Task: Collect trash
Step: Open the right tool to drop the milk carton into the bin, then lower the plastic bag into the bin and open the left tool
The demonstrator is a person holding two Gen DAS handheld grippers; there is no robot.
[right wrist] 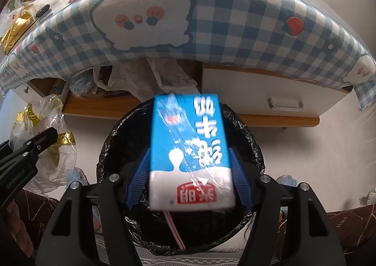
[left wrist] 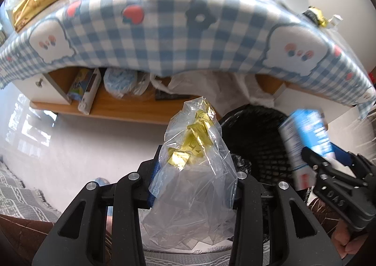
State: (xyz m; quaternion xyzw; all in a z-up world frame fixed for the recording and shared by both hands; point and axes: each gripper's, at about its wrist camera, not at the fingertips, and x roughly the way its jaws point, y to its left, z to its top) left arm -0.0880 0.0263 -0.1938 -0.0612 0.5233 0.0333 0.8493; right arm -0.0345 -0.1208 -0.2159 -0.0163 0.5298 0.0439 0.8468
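Observation:
A black-lined trash bin (right wrist: pixel 110 148) stands on the floor in front of the table. Directly above its mouth is my right gripper (right wrist: pixel 190 155), and a blue and white milk carton (right wrist: pixel 188 148) sits blurred between its blue pads (right wrist: pixel 138 172), which do not clearly press on it. A striped straw (right wrist: pixel 175 230) hangs from the carton's lower end. My left gripper (left wrist: pixel 195 160) is shut on a clear plastic bag (left wrist: pixel 195 183) holding gold wrappers, just left of the bin (left wrist: pixel 258 129). The carton (left wrist: pixel 303 136) and right gripper (left wrist: pixel 329 155) also show in the left wrist view.
A table under a blue checked cloth (left wrist: pixel 164 38) rises close behind the bin, littered with packets and cups. Its lower wooden shelf (left wrist: pixel 131 113) holds bags and boxes, with a white drawer (right wrist: pixel 285 103) on the right. White floor lies left of the bin. The person's legs are near.

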